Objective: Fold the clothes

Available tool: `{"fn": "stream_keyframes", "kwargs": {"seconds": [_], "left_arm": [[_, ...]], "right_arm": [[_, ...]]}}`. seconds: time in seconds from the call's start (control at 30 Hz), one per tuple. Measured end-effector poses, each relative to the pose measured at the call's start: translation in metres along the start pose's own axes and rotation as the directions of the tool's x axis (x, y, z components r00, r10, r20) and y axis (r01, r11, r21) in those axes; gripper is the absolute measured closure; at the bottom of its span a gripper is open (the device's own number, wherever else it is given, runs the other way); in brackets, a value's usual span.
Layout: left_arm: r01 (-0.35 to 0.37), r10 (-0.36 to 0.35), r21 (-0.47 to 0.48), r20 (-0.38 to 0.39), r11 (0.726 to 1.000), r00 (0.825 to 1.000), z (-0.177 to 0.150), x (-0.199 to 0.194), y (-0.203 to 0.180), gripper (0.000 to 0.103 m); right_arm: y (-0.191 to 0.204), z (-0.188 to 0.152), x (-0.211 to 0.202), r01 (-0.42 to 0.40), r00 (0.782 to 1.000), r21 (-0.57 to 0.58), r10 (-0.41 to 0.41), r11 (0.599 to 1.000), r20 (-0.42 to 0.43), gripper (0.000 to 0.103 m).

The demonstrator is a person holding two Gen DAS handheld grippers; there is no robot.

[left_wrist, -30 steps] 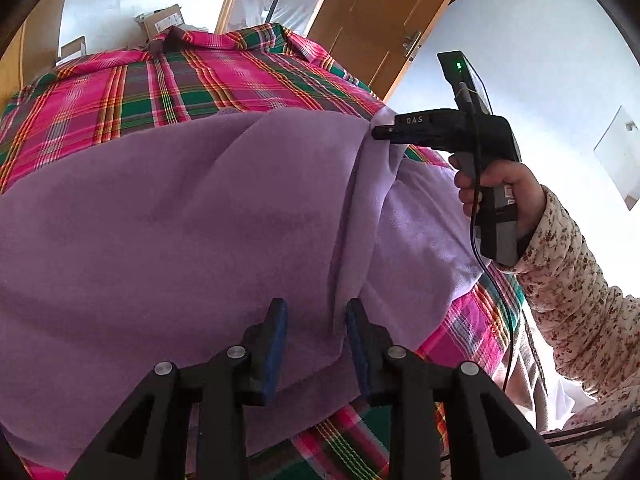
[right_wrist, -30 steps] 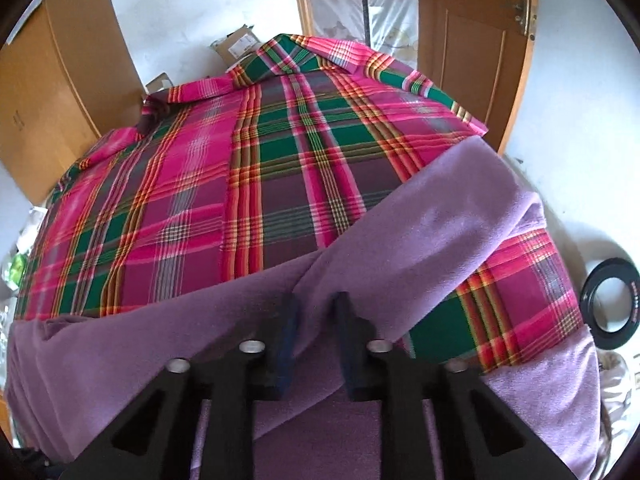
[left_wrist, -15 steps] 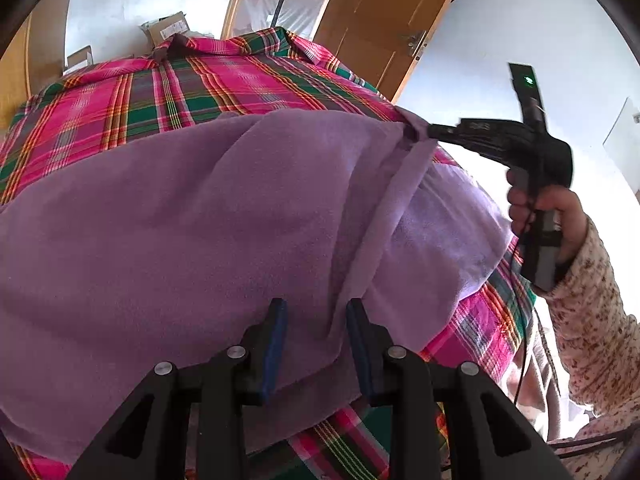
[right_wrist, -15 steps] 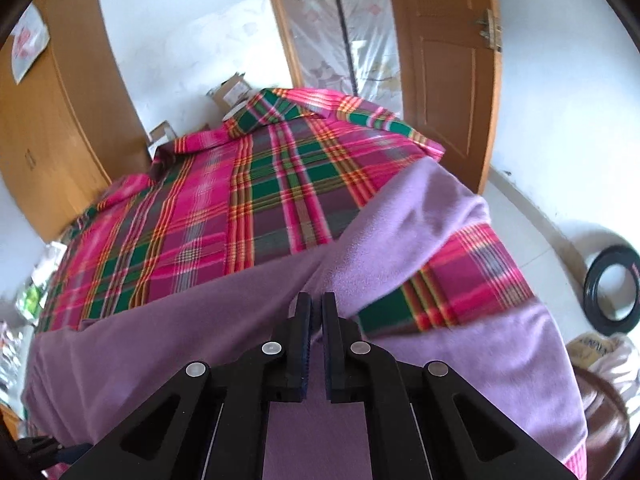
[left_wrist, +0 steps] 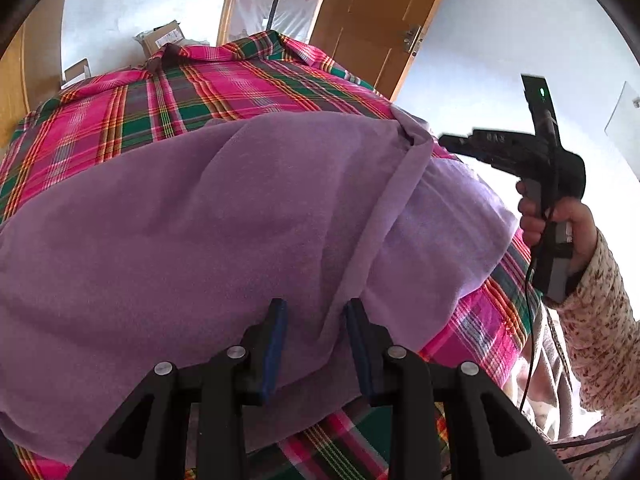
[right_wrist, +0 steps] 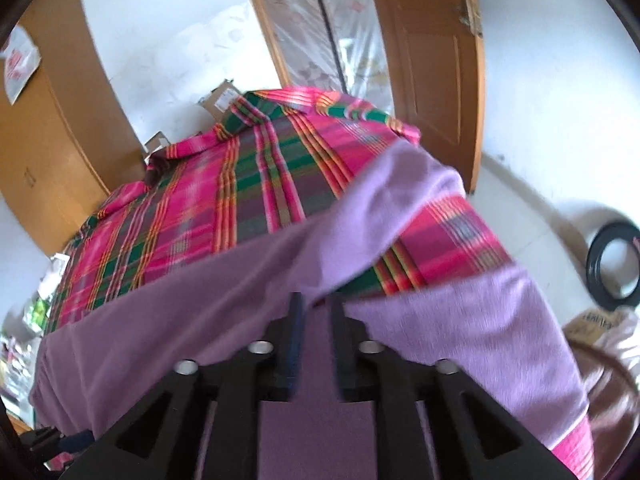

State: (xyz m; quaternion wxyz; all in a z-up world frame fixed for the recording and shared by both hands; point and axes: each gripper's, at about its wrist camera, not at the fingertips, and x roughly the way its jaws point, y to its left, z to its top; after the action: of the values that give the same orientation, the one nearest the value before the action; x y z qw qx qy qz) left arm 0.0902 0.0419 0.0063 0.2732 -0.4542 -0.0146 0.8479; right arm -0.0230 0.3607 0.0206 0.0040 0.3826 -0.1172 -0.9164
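A purple garment [left_wrist: 200, 220] lies spread over a bed with a pink and green plaid sheet [left_wrist: 160, 100]. A long fold [left_wrist: 384, 216] of it runs from the far right corner down toward my left gripper [left_wrist: 316, 320]. That gripper is open just above the cloth, the fold's near end between its blue-padded fingers. In the same view my right gripper [left_wrist: 444, 141] hovers in a hand [left_wrist: 560, 216], just off the fold's far end and apart from the cloth. Its own view shows the right gripper [right_wrist: 317, 312] open by a narrow gap over the purple garment [right_wrist: 460, 320].
A wooden door [right_wrist: 432, 60] stands beyond the bed's far right corner, a wardrobe [right_wrist: 48, 140] at the left. Cardboard boxes [left_wrist: 160, 38] sit against the far wall. A black ring [right_wrist: 614, 266] lies on the floor at right. A floral sleeve [left_wrist: 600, 320] reaches in from the right.
My right gripper closed on the garment's far edge, drew it rightward, then opened and backed off the cloth. The left gripper stayed open in about the same place.
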Motion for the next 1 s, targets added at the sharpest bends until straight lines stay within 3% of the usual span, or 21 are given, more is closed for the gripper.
{"fn": "stream_keyframes", "kwargs": {"seconds": [0.23, 0.37, 0.47, 0.5, 0.53, 0.57, 0.67, 0.8, 0.9, 1.0], "left_arm": [[0.003, -0.003, 0.000, 0.000, 1.000, 1.000, 0.001, 0.003, 0.000, 0.072], [-0.001, 0.001, 0.013, -0.002, 1.000, 1.000, 0.004, 0.005, -0.003, 0.072], [-0.003, 0.003, 0.027, -0.005, 1.000, 1.000, 0.006, 0.008, -0.007, 0.072], [-0.003, 0.004, 0.032, -0.005, 0.999, 1.000, 0.007, 0.009, -0.008, 0.072], [-0.004, 0.004, 0.036, -0.006, 0.999, 1.000, 0.007, 0.010, -0.009, 0.072], [-0.003, 0.004, 0.039, -0.006, 0.999, 1.000, 0.008, 0.011, -0.010, 0.072], [-0.003, 0.004, 0.043, -0.007, 0.999, 1.000, 0.010, 0.013, -0.012, 0.072], [-0.010, 0.010, 0.044, 0.000, 0.999, 1.000, 0.010, 0.014, -0.014, 0.073], [-0.009, 0.008, 0.044, 0.013, 0.999, 1.000, 0.008, 0.011, -0.014, 0.085], [-0.005, 0.005, 0.042, 0.016, 0.999, 1.000, 0.006, 0.010, -0.014, 0.089]], "right_arm": [[0.028, 0.025, 0.035, 0.105, 0.993, -0.158, -0.111, 0.982, -0.028, 0.073], [0.021, 0.035, 0.062, 0.171, 0.977, -0.136, -0.186, 0.976, -0.104, 0.073], [0.015, 0.036, 0.069, 0.178, 0.975, -0.122, -0.192, 0.976, -0.116, 0.074], [0.013, 0.037, 0.069, 0.182, 0.974, -0.114, -0.195, 0.977, -0.115, 0.075], [0.010, 0.037, 0.070, 0.186, 0.973, -0.100, -0.198, 0.977, -0.121, 0.083], [0.007, 0.036, 0.071, 0.183, 0.973, -0.088, -0.193, 0.979, -0.127, 0.095], [0.000, 0.035, 0.065, 0.159, 0.979, -0.059, -0.165, 0.986, -0.120, 0.097], [-0.007, 0.033, 0.041, 0.118, 0.992, -0.010, -0.119, 0.993, -0.049, 0.097], [-0.017, 0.028, 0.023, 0.090, 0.996, 0.035, -0.090, 0.995, -0.008, 0.097], [-0.031, 0.015, 0.013, 0.055, 0.998, 0.104, -0.056, 0.993, 0.001, 0.097]]}}
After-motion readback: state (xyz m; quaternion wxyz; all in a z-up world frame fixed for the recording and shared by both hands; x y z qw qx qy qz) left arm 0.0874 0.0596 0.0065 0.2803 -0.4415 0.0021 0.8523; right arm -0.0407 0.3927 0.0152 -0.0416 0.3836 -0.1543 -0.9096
